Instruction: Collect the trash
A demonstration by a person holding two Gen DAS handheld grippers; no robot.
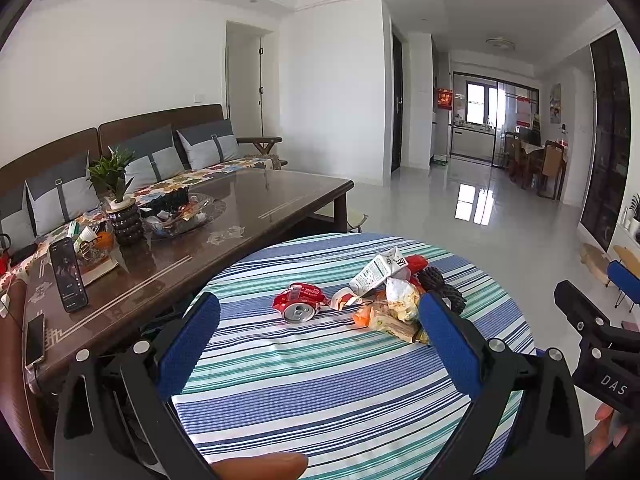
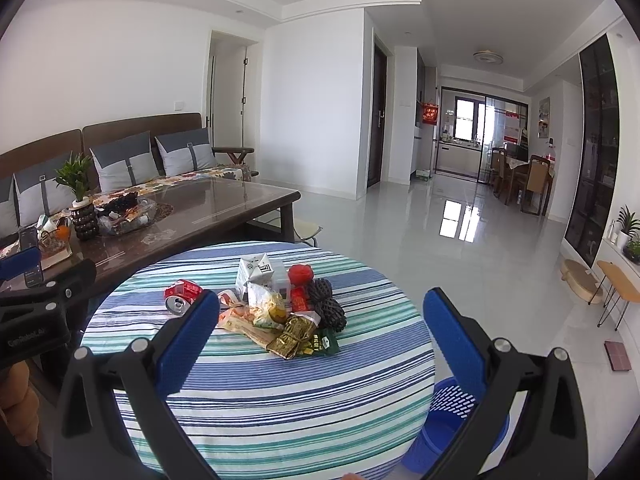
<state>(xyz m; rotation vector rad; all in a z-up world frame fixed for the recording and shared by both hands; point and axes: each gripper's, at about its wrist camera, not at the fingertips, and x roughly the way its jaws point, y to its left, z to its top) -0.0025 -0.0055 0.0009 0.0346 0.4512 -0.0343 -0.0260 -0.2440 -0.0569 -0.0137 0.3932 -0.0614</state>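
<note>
while both grippers hover above the near side of the round table point(image 1: 320, 392), neither has hold of anything. left gripper point(image 1: 320, 312): blue-padded fingers point(image 1: 188, 344) spread wide, nothing between them but striped cloth. right gripper point(image 2: 320, 312): likewise wide open, its fingers point(image 2: 456, 340) straddling the near edge of the trash heap in view without touching it.

trash sits in one loose heap a little beyond the table's centre, on the blue, white and green striped cloth.
- crushed red soda can point(image 1: 298, 304), lying on its side, open end toward the cameras, on the left edge of the heap, slightly apart from the rest.
- white milk carton point(image 2: 260, 276), creased and tilted, at the back.
- crumpled pale snack bag point(image 2: 266, 306) in the middle, leaning on the carton.
- black foam netting point(image 2: 328, 304), bunched on the right side of the heap.
- small red wad point(image 2: 301, 273) behind the netting, beside the carton.
- gold foil wrappers point(image 2: 294, 336) and a green packet point(image 2: 322, 344) at the front, nearest the right gripper.
- orange scraps and a flat yellowish wrapper at the front left of the heap; details too small to tell.

blue perforated bin point(image 2: 452, 408) stands on the floor just beside the table's right edge, partly hidden by the right gripper's finger.

surroundings: dark glass-topped coffee table point(image 1: 248, 204) to the left of the round table, carrying a potted plant point(image 1: 116, 184), a glass dish of odds and ends and an upright phone point(image 1: 68, 280). sofa with grey cushions behind it.
</note>
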